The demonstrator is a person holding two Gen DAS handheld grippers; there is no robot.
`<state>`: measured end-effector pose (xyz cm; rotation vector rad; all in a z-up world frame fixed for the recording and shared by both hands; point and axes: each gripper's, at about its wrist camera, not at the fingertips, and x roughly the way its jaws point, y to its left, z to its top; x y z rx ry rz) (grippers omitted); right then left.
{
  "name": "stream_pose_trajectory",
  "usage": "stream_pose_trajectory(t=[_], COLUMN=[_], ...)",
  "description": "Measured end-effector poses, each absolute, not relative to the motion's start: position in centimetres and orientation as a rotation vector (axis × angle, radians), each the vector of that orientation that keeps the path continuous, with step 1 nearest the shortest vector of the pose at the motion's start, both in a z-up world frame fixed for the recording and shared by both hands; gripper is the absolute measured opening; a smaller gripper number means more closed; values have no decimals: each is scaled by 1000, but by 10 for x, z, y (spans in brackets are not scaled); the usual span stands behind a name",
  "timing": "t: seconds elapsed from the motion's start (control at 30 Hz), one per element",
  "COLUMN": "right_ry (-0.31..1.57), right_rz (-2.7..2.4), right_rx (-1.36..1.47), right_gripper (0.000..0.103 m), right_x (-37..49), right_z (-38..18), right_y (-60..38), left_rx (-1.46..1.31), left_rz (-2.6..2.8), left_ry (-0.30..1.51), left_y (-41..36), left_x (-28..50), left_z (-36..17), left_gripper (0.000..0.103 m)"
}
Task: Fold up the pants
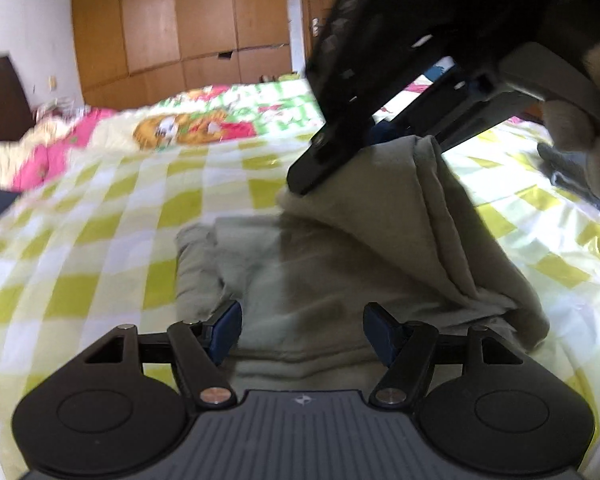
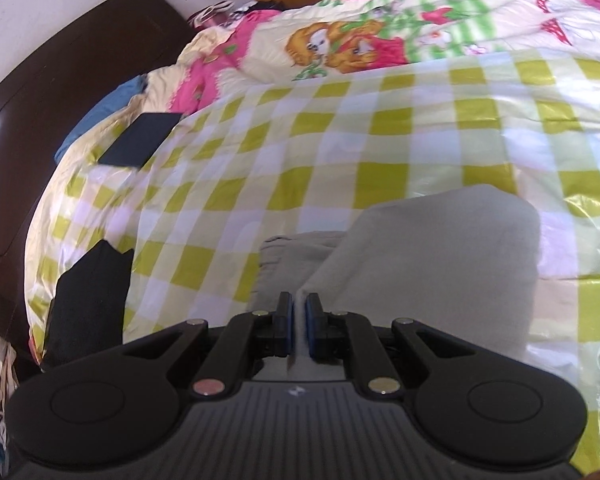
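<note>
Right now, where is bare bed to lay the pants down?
Free: checked yellow-and-white sheet between the khaki cotton pants and the cartoon-print quilt. Crowded: near the flat black rectangular object, and at the pants, where the right tongs pinch and the left tongs gape.

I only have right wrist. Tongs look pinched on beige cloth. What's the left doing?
Observer: The left tongs are open, hovering just over the pants, gripping nothing.
Operator: Is my lifted part visible from there?
Observer: Yes. The right tongs hold a fold of the pants raised into a peak above the part lying flat on the checked sheet.
Operator: Anything behind the bed?
Observer: Wooden wardrobe doors stand beyond the cartoon-print quilt.
</note>
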<state>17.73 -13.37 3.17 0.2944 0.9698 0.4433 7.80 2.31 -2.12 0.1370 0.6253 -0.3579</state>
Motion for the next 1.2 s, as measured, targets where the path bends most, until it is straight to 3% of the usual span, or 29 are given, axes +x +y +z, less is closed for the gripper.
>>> stream_pose_trajectory(t=[0.07, 0.17, 0.3, 0.43, 0.6, 0.73, 0.97, 1.13, 1.2], right_ry=[975, 1002, 1014, 1040, 1061, 1101, 1158, 1181, 1189], right_rz=[461, 486, 418, 339, 306, 312, 284, 234, 243], right_rx=[294, 244, 190, 153, 38, 109, 21, -65, -37], right_gripper=[3, 3, 10, 32, 38, 39, 48, 46, 33], right_x=[177, 178, 190, 211, 229, 245, 254, 261, 262], right_z=[33, 33, 39, 36, 24, 17, -6, -20, -18], right_y=[-125, -110, -110, -119, -113, -119, -99, -97, -105], left_rx=[83, 40, 2, -139, -213, -147, -52, -4, -24], left_rz=[-372, -400, -408, -445, -453, -376, -374, -347, -338], left_ry=[632, 610, 604, 614, 649, 715, 727, 769, 783], left_y=[33, 43, 54, 67, 65, 47, 14, 8, 12], left_x=[76, 66, 59, 61, 64, 70, 72, 76, 79], left_z=[-17, -11, -6, 4, 10, 1, -2, -16, -18], left_gripper=[79, 80, 80, 81, 82, 82, 82, 82, 81])
